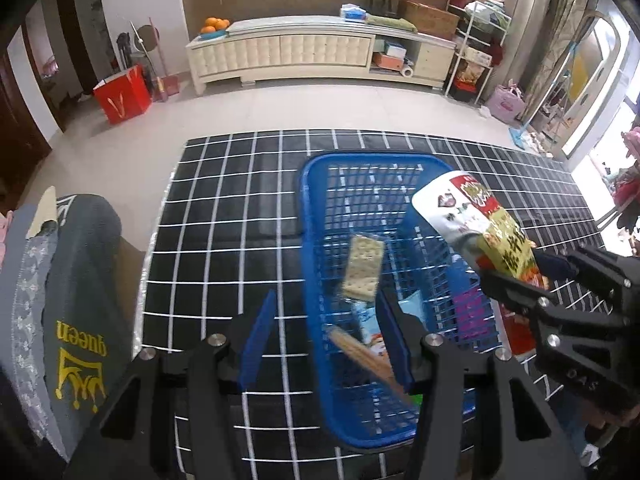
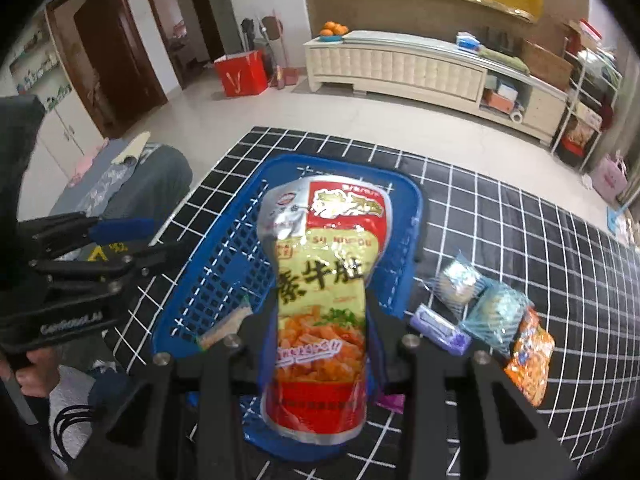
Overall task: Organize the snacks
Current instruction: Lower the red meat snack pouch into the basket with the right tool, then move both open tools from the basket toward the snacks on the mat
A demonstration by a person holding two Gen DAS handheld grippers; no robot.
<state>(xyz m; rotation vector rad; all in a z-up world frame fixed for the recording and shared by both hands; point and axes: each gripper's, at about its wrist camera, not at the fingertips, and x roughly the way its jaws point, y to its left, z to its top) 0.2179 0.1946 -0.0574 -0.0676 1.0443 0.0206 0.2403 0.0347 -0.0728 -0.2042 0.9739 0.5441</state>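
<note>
The right claw squeezes a red snack bag and holds it over the blue basket. The left claw is partly open and holds nothing; a cracker pack is above the basket. Next, the bag probably needs letting go so it drops in.

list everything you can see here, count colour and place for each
basket: 1, blue, on the checked mat
mat: 1, black with white grid, on the floor
cracker pack: 1, pale, over the basket interior
red and yellow pouch: 1, in the right gripper, above the basket
loose snack packs: about 4, clear, teal, purple, orange, on the mat right of the basket
red bag: 1, on the floor by the wall
cabinet: 1, cream, far wall
oranges: several, on the cabinet
left gripper: open, empty
right gripper: shut on the pouch
</note>
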